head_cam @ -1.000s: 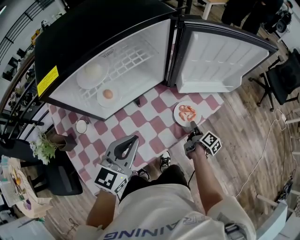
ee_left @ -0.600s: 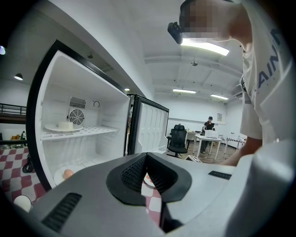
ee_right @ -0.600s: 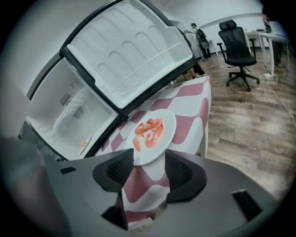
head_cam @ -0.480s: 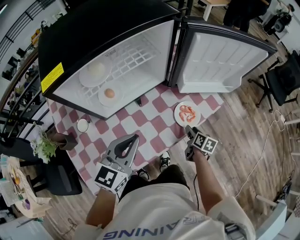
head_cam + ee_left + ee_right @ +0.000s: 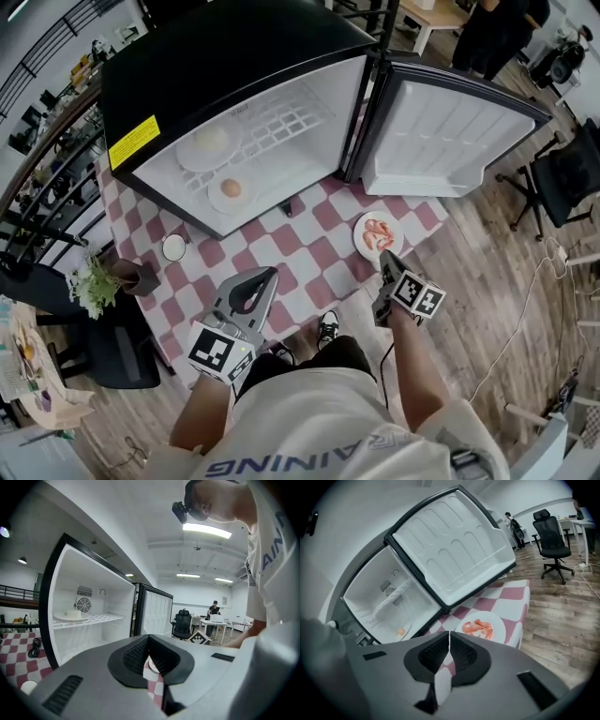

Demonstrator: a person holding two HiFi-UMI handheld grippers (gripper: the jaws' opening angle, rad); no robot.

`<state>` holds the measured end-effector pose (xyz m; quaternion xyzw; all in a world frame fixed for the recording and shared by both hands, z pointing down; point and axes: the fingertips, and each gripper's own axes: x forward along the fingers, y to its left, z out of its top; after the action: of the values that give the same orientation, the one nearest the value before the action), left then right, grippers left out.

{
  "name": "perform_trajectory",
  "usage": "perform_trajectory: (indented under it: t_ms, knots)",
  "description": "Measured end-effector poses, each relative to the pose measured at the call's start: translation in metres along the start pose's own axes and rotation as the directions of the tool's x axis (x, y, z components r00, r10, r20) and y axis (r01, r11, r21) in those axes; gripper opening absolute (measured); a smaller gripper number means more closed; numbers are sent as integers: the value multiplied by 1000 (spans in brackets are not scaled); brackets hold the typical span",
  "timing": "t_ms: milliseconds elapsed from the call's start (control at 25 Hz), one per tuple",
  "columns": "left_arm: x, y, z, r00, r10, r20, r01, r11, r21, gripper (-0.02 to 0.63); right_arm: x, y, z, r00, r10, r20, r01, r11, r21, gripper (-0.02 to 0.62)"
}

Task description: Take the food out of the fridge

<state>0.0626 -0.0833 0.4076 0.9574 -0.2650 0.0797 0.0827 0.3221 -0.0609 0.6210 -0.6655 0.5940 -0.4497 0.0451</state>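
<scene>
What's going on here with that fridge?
A person is emptying the open fridge with two handheld grippers. A plate of pink food sits on the checkered cloth; the right gripper near it has just closed, empty. The left gripper is shut, empty. A white-food plate and an orange-food plate remain inside.

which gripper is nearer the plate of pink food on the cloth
Right. In the head view the right gripper, fingers just closed on nothing, sits right below the plate; the left gripper is far off to its lower left.
</scene>
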Motion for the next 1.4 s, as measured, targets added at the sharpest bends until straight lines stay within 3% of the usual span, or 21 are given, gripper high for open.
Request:
perform_trajectory:
  t_ms: [160,360,560,800,960,1040,1400]
  knots:
    - [-12,5,7,999,29,23,-29,1000,-2,8,-5,58,25,991,124,53,-117,987,-112,25]
    - [-31,15,21,994,85,65,-85,996,2,8,-15,138,49,957,281,66,-253,927,-277,25]
    - [-52,27,34,982,155,112,-157,988,8,8,-28,214,65,902,429,44,-375,831,-410,23]
    - [-80,46,51,957,241,161,-246,969,10,8,-50,294,66,820,572,-4,-481,686,-546,23]
    - [-93,53,58,943,278,186,-284,959,7,8,-57,322,62,783,621,-32,-521,628,-577,23]
    - [-97,55,60,939,284,192,-291,957,9,6,-57,329,61,775,631,-40,-533,617,-579,23]
    - [-97,59,63,934,289,212,-296,955,4,6,-49,326,58,785,617,-45,-537,643,-546,23]
